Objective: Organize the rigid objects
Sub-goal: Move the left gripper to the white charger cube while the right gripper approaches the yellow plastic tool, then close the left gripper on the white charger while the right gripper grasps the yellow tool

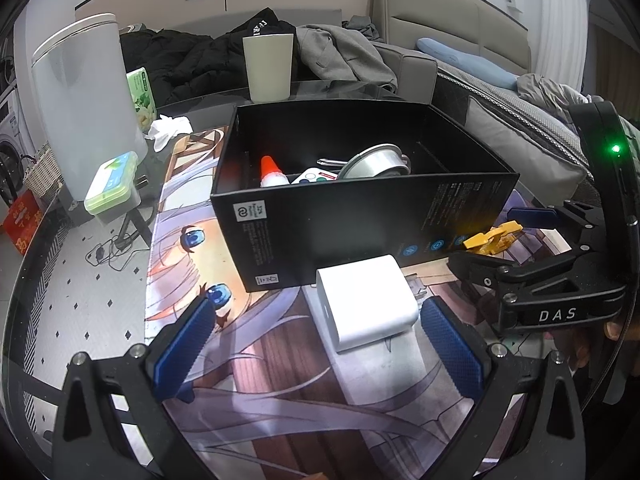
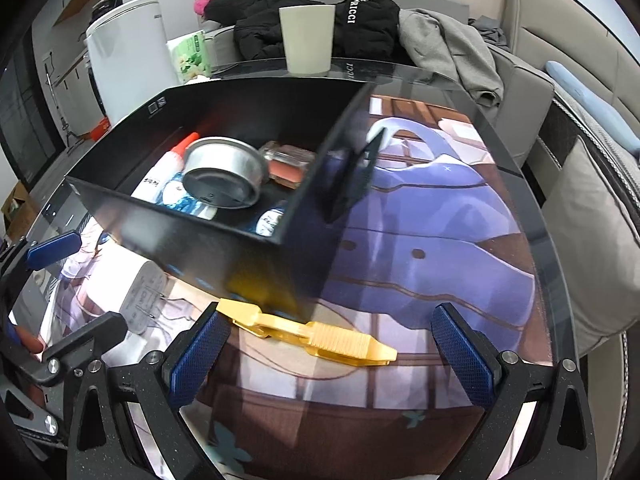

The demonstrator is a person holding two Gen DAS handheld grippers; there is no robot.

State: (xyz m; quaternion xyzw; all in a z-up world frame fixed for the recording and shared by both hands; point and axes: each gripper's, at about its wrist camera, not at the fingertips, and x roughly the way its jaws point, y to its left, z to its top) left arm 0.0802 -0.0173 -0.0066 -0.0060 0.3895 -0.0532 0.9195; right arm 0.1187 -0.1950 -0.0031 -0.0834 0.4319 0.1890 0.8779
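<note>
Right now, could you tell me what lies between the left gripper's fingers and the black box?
In the left wrist view, only the white charger lies on the mat between the open left gripper and the black box.

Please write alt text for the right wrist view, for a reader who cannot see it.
An open hand-held gripper hovers over yellow tweezers lying on a printed mat, beside a black box holding a metal tin and a glue bottle.

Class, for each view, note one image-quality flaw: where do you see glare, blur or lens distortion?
Left wrist view: the metal tin glints brightly and the fisheye curves the wall lines. Right wrist view: the black box has a smeared, blurry near corner, and the table's edge bows.
</note>
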